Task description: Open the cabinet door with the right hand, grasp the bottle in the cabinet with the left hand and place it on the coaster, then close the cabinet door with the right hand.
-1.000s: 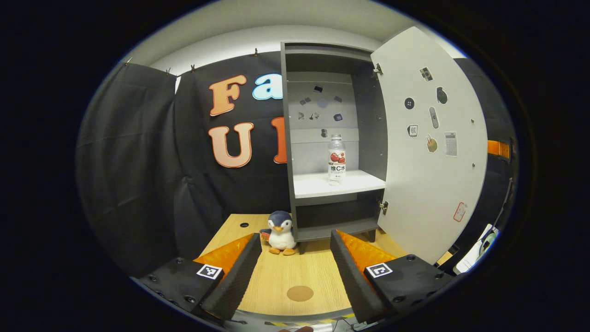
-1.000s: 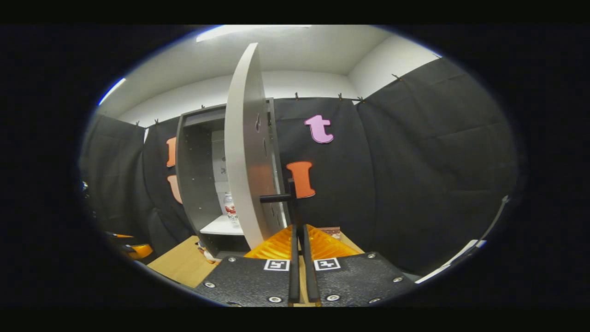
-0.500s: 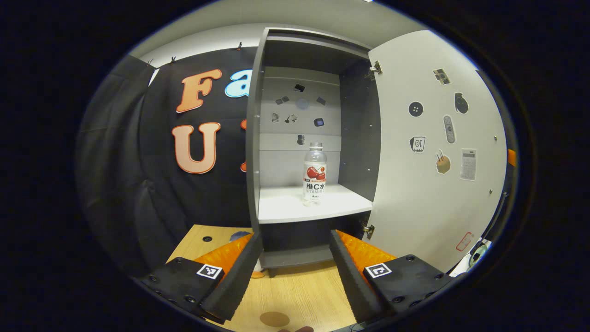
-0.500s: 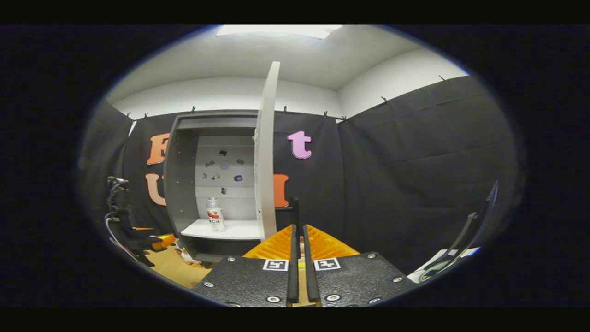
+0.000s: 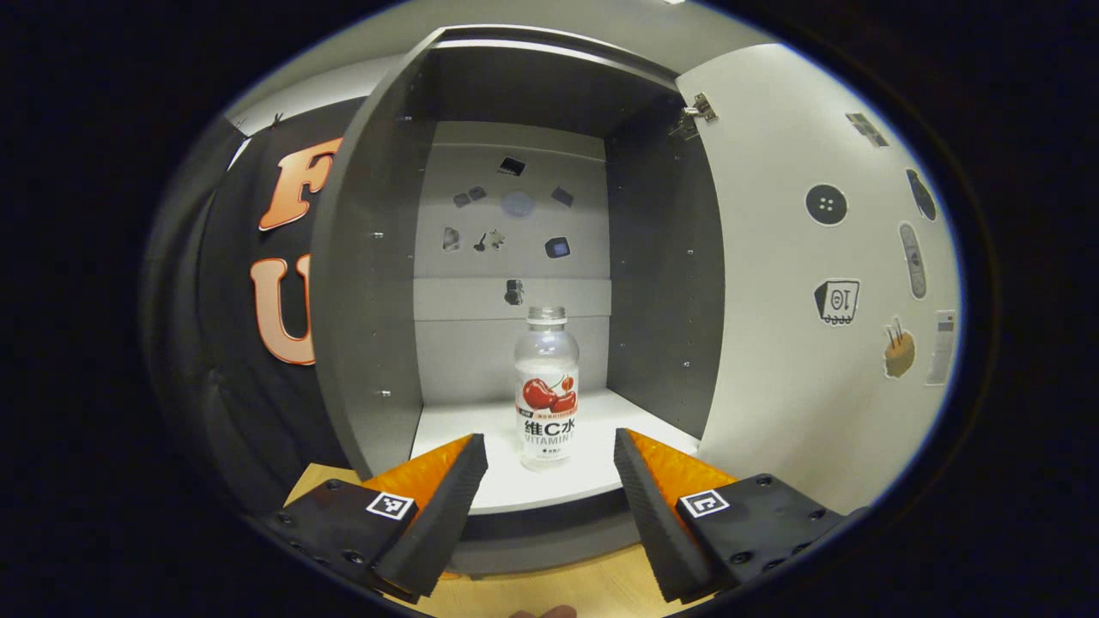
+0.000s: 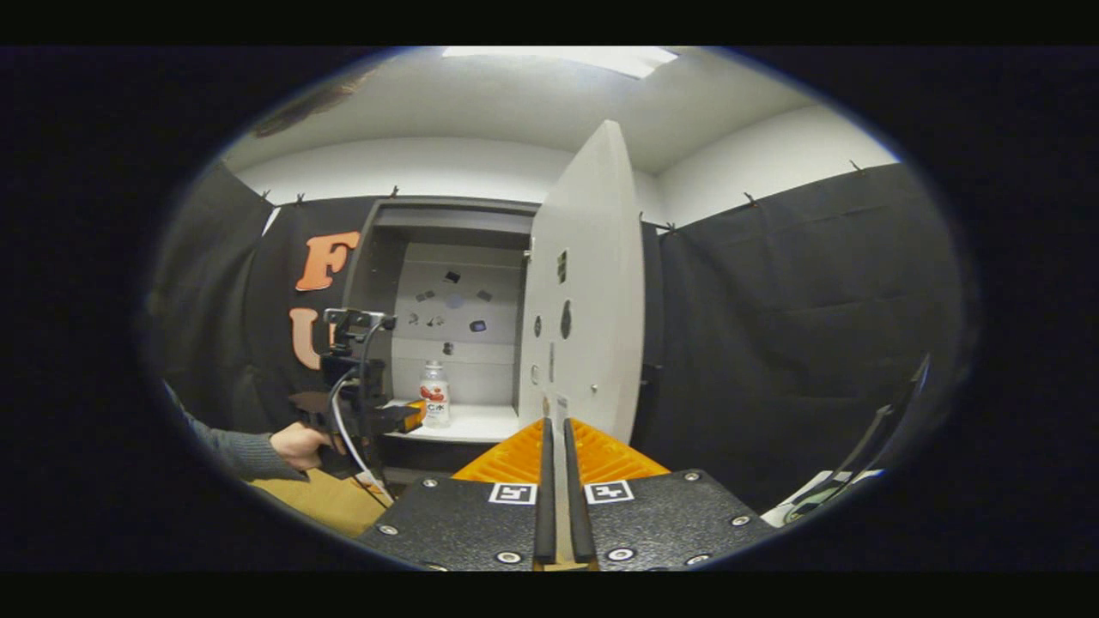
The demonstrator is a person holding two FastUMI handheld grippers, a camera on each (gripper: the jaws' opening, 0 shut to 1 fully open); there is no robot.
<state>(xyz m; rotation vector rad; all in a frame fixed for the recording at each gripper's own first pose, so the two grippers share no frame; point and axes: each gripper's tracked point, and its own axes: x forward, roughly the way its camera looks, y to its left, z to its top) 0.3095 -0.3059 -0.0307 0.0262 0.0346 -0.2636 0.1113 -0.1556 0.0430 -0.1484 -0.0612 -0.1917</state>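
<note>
- Here the booth closes in on every side: black cloth wall (image 6: 798, 326) fills the right half of the right gripper view, with a white ceiling (image 6: 481, 94) and a bright light panel along the top edge.
- The grey cabinet (image 5: 369, 283) takes the middle of the left gripper view, its interior dark at the sides and paler at the back, where small stickers (image 5: 515, 206) are scattered in the upper centre.
- The cabinet door (image 5: 816, 283) stands swung open on the right of that view, hinged at its upper left, with more stickers down its inner face; in the right gripper view the door (image 6: 584, 292) rises in the centre.
- The white shelf (image 5: 464, 429) runs across the lower middle, and a strip of wooden table (image 5: 549, 592) shows at the bottom edge.
- The bottle (image 5: 547, 386) stands upright on the shelf, centre frame, clear with a pale cap; its label shows red cherries and print I won't read off.
- The left gripper (image 5: 549, 451) hovers with its fingers spread wide, one each side of the bottle's base and not touching it, holding nothing; at lower left of the right gripper view a hand (image 6: 296, 446) in a grey sleeve carries it.
- The right gripper (image 6: 555, 425) sits at bottom centre, fingers drawn nearly together with a thin slit between, gripping nothing.
</note>
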